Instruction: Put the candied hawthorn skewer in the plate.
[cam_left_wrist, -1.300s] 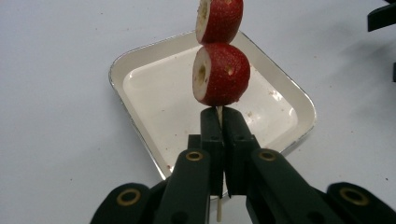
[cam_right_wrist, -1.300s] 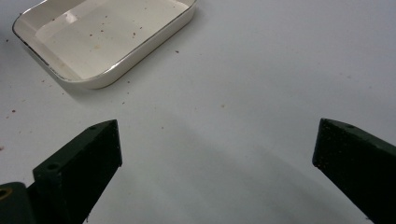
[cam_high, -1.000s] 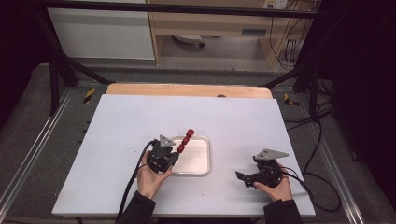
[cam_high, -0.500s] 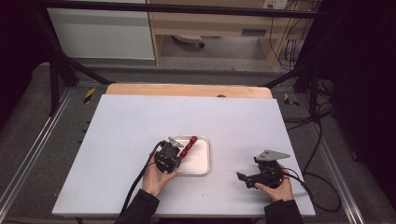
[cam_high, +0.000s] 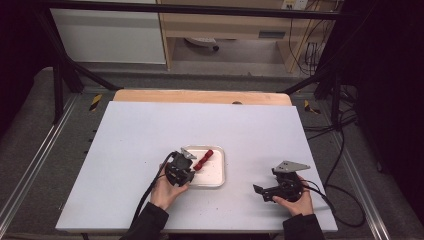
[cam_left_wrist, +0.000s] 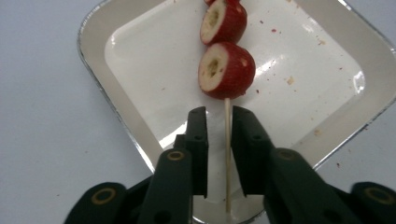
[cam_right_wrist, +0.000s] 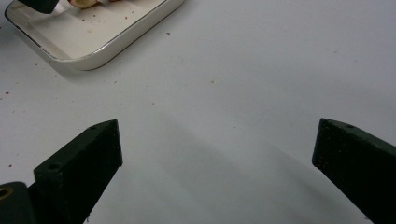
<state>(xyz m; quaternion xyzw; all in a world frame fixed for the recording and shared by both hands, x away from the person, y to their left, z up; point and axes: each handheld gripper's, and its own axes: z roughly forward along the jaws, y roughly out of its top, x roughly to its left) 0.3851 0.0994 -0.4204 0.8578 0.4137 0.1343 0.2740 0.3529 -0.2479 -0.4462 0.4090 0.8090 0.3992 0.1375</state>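
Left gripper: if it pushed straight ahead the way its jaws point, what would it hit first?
Probably the nearest red fruit piece on the skewer stick, which lies between the left gripper's just-opened jaws, over the white tray.

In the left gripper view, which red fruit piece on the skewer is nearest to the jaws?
The lowest piece, which sits just above the left gripper on the stick. The next piece is farther up the tray.

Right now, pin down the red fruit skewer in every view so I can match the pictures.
High view: skewer lies slanted in the white tray, near table centre.
Left gripper view: top centre, stick running down the middle.
Right gripper view: a sliver at the top-left edge, barely legible.
Shared landmark: the white tray.
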